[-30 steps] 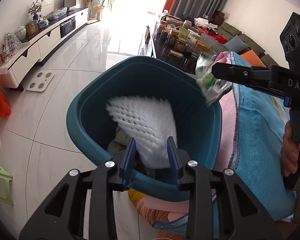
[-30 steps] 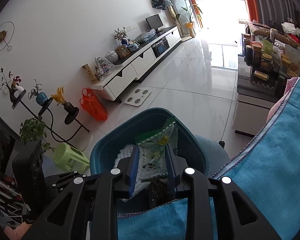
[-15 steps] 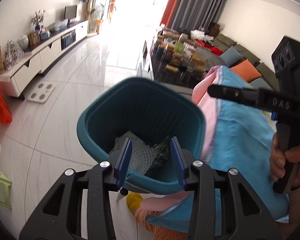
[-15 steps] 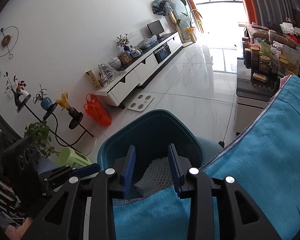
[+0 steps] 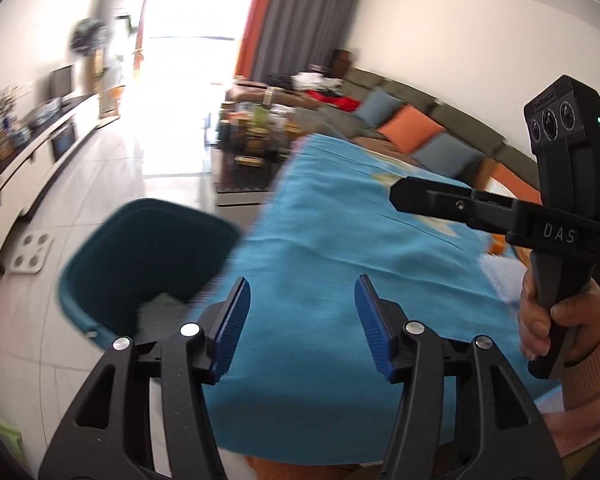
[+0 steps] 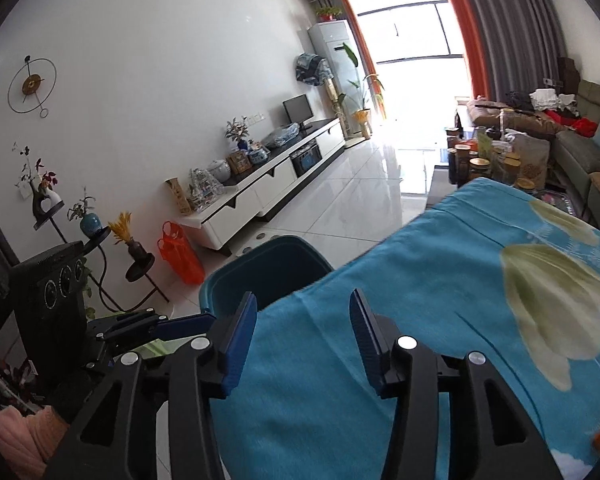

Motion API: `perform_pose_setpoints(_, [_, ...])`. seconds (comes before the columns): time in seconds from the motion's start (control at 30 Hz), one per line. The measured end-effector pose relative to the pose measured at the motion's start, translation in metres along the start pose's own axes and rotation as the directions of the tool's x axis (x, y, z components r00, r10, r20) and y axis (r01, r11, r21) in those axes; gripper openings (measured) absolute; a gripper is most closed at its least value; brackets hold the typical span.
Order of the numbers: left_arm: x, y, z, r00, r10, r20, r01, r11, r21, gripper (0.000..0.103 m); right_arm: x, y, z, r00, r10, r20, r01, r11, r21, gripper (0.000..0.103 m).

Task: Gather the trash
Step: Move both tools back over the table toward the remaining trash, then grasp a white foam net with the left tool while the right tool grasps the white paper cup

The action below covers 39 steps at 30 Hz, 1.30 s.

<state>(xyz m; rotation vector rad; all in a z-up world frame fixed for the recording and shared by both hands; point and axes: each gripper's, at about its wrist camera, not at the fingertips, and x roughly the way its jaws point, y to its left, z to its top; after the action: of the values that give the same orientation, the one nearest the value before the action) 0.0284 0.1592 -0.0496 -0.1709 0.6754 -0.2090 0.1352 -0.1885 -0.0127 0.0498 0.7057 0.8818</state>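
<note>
A teal trash bin (image 5: pixel 140 248) stands on the floor at the edge of a table covered in a blue cloth (image 5: pixel 340 248); white foam netting (image 5: pixel 156 312) lies inside it. The bin also shows in the right wrist view (image 6: pixel 268 272). My left gripper (image 5: pixel 302 320) is open and empty above the cloth's edge, to the right of the bin. My right gripper (image 6: pixel 302 336) is open and empty over the cloth; it shows from the side in the left wrist view (image 5: pixel 404 194). The left gripper shows in the right wrist view (image 6: pixel 180 326).
A white TV cabinet (image 6: pixel 268 188) runs along the left wall. An orange bag (image 6: pixel 180 256) and a plant stand (image 6: pixel 136 256) are on the floor left of the bin. A coffee table with jars (image 6: pixel 484 160) and a sofa (image 5: pixel 420 136) lie beyond.
The foam netting and the green wrapper have dropped into the bin. Both grippers have opened wider and swung right, away from the bin and over the blue cloth.
</note>
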Motion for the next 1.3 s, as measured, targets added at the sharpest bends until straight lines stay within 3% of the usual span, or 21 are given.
perform_pose_setpoints(0.33, [0.038, -0.091, -0.005, 0.978, -0.187, -0.09, 0.195, 0.976, 0.101, 0.058, -0.081, -0.058, -0.049, 0.98, -0.192, 0.052, 0.186, 0.978, 0.099, 0.047])
perform_pose_setpoints(0.47, [0.054, -0.121, -0.007, 0.962, -0.242, -0.129, 0.258, 0.957, 0.131, 0.063, -0.111, -0.087, -0.06, 0.955, -0.286, 0.082, 0.271, 0.95, 0.154, 0.049])
perform_pose_setpoints(0.63, [0.078, -0.157, -0.007, 0.936, -0.297, -0.189, 0.326, 0.934, 0.145, 0.064, -0.144, -0.132, -0.07, 0.907, -0.409, 0.098, 0.38, 0.896, 0.228, 0.051])
perform_pose_setpoints(0.83, [0.106, -0.186, -0.008, 0.916, -0.312, -0.251, 0.353, 0.925, 0.138, 0.064, -0.155, -0.174, -0.07, 0.857, -0.508, 0.08, 0.469, 0.836, 0.287, 0.06])
perform_pose_setpoints(0.93, [0.114, -0.196, -0.009, 0.907, -0.319, -0.275, 0.365, 0.921, 0.135, 0.064, -0.152, -0.19, -0.066, 0.844, -0.533, 0.069, 0.494, 0.82, 0.29, 0.061])
perform_pose_setpoints(1.2, [0.132, -0.213, -0.01, 0.892, -0.329, -0.31, 0.38, 0.917, 0.122, 0.063, -0.131, -0.217, -0.053, 0.827, -0.56, 0.036, 0.525, 0.795, 0.303, 0.061])
perform_pose_setpoints(1.3, [0.134, -0.215, -0.009, 0.89, -0.332, -0.314, 0.383, 0.916, 0.118, 0.054, -0.127, -0.224, -0.052, 0.823, -0.567, 0.024, 0.53, 0.783, 0.326, 0.055])
